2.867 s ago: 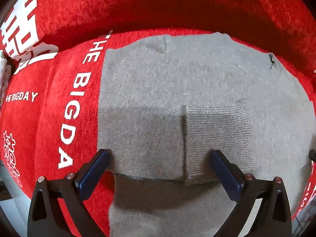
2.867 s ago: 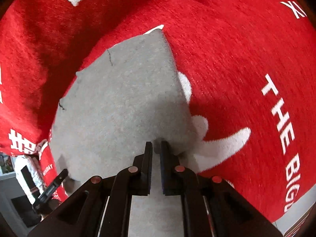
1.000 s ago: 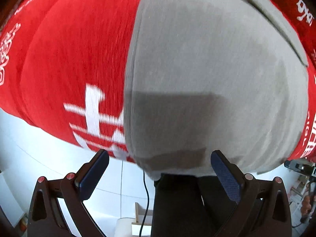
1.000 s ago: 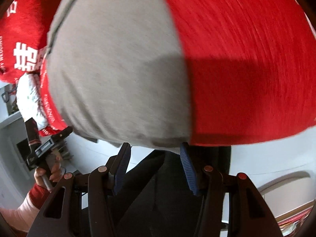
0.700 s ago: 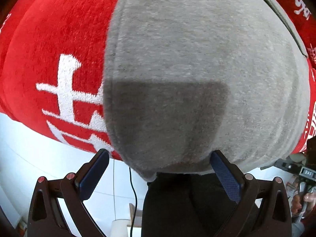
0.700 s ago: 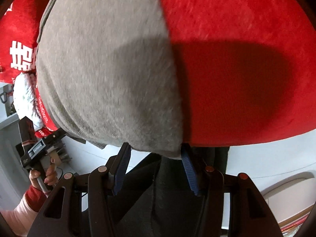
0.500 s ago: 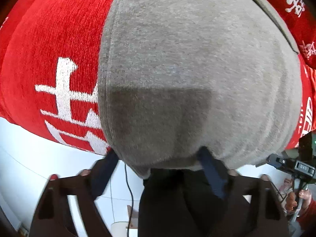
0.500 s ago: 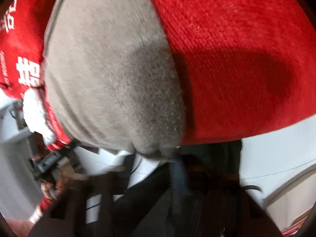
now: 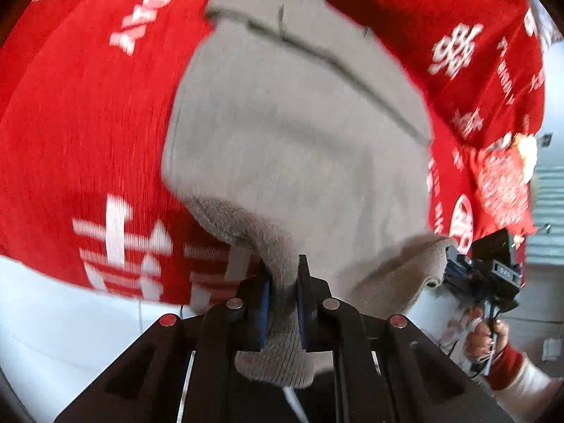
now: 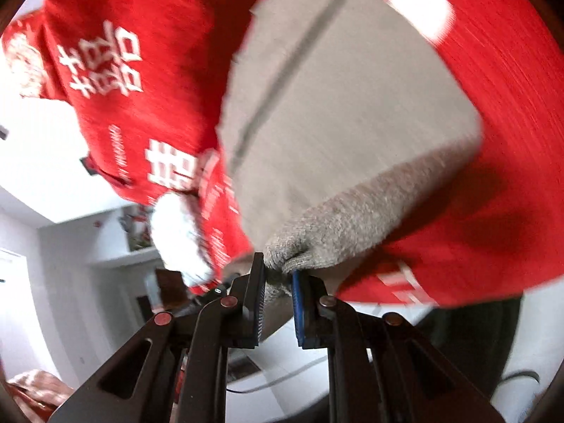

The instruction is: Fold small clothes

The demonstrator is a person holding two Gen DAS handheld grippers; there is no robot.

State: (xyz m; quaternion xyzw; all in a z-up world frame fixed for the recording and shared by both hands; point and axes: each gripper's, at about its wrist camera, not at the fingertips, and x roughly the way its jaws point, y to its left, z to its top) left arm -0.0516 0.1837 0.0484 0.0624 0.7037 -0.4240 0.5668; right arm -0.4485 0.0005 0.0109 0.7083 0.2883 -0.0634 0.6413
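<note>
Pinching the near edge of a grey knit garment (image 9: 299, 134) with both grippers, over a red cloth (image 9: 81, 116) printed in white.

Left gripper (image 9: 283, 282) clamped on one bunched near corner, right gripper (image 10: 278, 282) nipping the other; rest of garment lying flat on the cloth, near hem lifted and sagging between the two grips. Both views motion-blurred.

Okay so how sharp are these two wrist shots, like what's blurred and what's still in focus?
Left wrist view: the red cloth and the flat part of the grey garment are smeared by motion, while the left gripper and the knit bunched in it stay crisp. Right wrist view: the same, streaked cloth behind a sharp right gripper. Both frames bulge with fisheye distortion.
</note>
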